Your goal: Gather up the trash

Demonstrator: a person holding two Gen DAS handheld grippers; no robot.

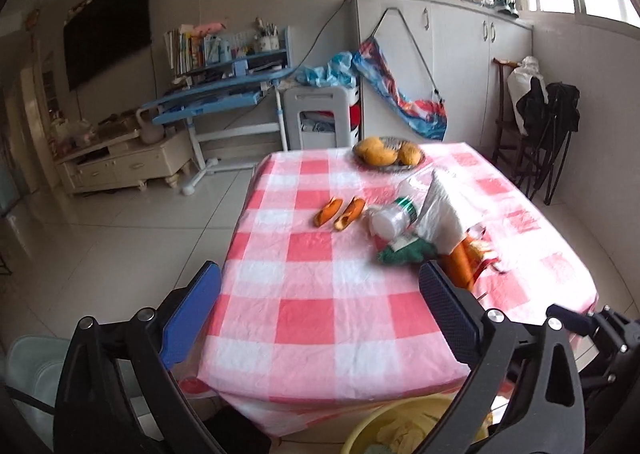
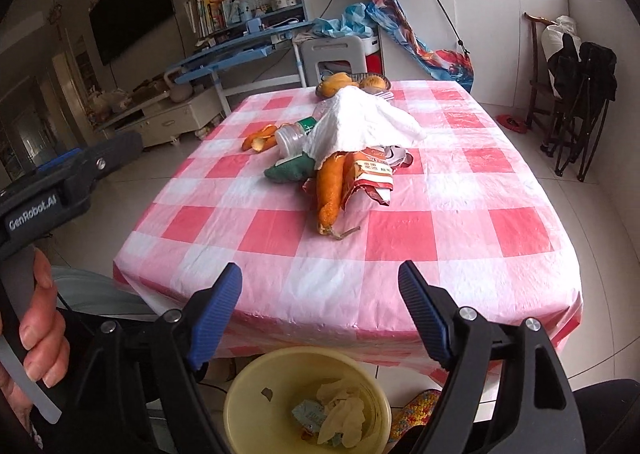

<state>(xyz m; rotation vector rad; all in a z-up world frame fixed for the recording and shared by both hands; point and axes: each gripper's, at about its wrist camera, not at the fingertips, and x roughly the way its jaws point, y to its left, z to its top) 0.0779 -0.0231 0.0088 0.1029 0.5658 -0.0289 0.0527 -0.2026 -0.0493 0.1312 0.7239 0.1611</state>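
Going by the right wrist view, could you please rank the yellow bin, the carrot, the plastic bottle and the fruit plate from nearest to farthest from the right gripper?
From the right gripper:
1. Yellow bin, just below it on the floor.
2. Carrot, mid-table.
3. Plastic bottle, behind the carrot, left.
4. Fruit plate, far table edge.

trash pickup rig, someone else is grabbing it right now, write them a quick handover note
Left gripper: open, nothing between its pads.
Right gripper: open, empty, above the yellow bin.
Bin: on the floor at the near table edge, with crumpled wrappers inside, so some trash is done.
Left on the checked tablecloth: orange peel pieces, clear plastic bottle, white plastic bag, green packet, long orange peel, torn red wrapper.
Plate of whole fruit at the far edge does not look like trash.
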